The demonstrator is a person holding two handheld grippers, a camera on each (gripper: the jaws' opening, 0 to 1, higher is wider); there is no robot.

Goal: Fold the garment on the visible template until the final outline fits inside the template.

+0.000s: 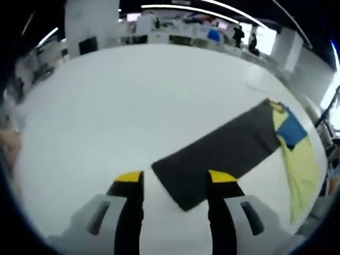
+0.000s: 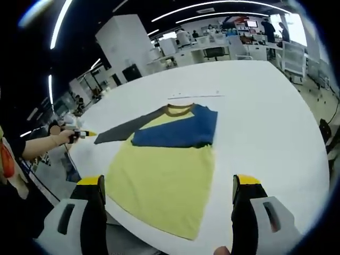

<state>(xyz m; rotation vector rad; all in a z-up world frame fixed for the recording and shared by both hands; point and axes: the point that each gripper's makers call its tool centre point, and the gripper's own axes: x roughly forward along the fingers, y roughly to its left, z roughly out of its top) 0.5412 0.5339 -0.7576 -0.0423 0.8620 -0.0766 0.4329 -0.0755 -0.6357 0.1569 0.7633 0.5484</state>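
Left claw (image 1: 175, 180) wide above grey sleeve (image 1: 223, 151); right claw (image 2: 169, 186) wide; one shirt (image 2: 164, 170), one table (image 2: 265, 106).

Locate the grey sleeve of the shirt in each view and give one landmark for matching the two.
Left gripper view: the grey sleeve runs as a long dark strip from centre-bottom, just ahead of the open left claw, up to the right.
Right gripper view: the grey sleeve is a thin strip left of centre, reaching toward the left claw.
Shared landmark: the blue sleeve folded across the yellow body.
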